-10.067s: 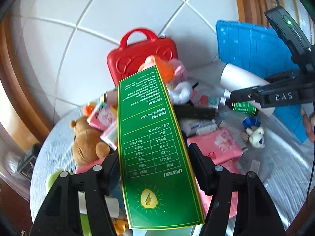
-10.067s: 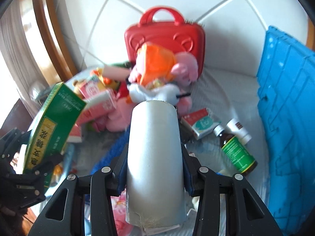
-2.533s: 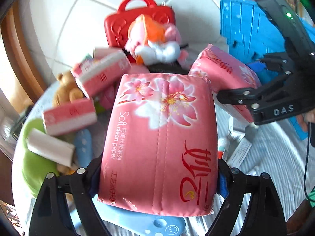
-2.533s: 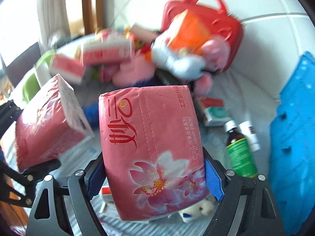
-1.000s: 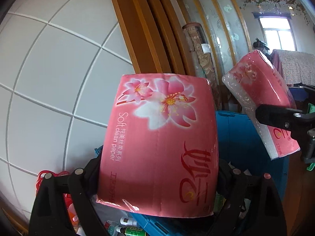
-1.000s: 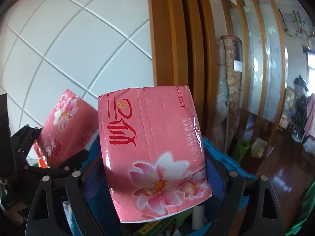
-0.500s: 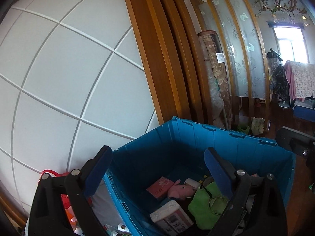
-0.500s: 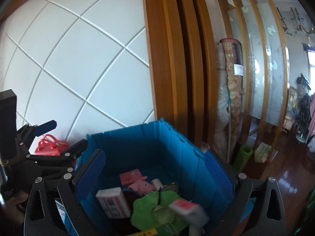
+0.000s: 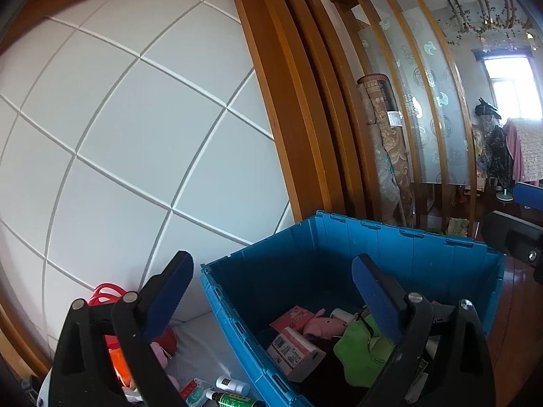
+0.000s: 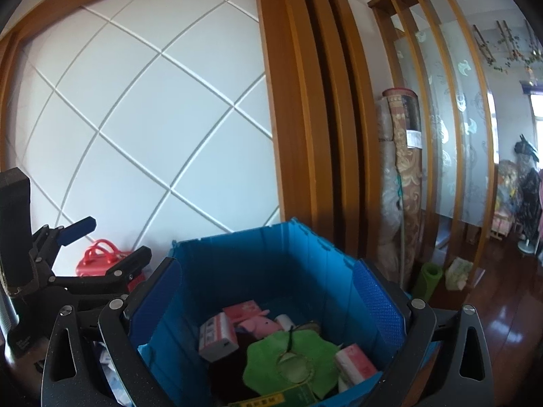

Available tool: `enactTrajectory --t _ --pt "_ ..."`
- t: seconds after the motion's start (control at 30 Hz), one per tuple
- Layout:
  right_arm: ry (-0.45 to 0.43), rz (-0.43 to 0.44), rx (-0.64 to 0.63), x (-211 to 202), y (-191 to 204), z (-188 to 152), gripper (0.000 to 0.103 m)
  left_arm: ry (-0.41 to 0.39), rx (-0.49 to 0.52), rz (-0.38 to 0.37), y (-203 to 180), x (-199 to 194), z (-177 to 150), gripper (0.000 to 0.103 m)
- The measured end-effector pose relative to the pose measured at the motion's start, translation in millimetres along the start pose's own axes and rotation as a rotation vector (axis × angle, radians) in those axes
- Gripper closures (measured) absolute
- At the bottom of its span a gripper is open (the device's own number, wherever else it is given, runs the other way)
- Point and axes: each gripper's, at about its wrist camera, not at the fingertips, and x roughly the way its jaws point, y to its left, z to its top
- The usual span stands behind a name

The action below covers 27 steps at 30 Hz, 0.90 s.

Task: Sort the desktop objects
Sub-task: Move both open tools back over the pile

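Observation:
My left gripper is open and holds nothing; it hovers over the near-left corner of the blue crate. My right gripper also stands wide open and empty, over the same crate. Inside lie pink tissue packs, another tissue pack, a pink pig plush, a green cushion and a green box. The right wrist view shows the left gripper at the left. A part of the right gripper shows at the right edge of the left wrist view.
Left of the crate, a red case, a white bottle and a green-labelled bottle rest on the table. A white panelled wall and wooden frame rise behind. A rolled carpet leans on the right.
A second ago each gripper held a pink tissue pack over the crate. Both opened and the packs dropped in. Since then both views have swung slightly left.

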Motion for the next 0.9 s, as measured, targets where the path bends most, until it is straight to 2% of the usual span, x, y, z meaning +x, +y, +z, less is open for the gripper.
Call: enactTrajectory --t 0.27,0.53,0.9 --pt "0.008 0.058 -0.019 -7 18 -18 0.001 0.021 -0.046 0.054 18 -22 -23 0.007" --pt "0.012 0.109 -0.033 -12 44 -24 0.001 0.036 -0.082 0.117 52 -44 -42 0.007" --pt "0.032 0.185 -0.069 -17 127 -37 0.001 0.073 -0.101 0.184 126 -77 -79 0.007"
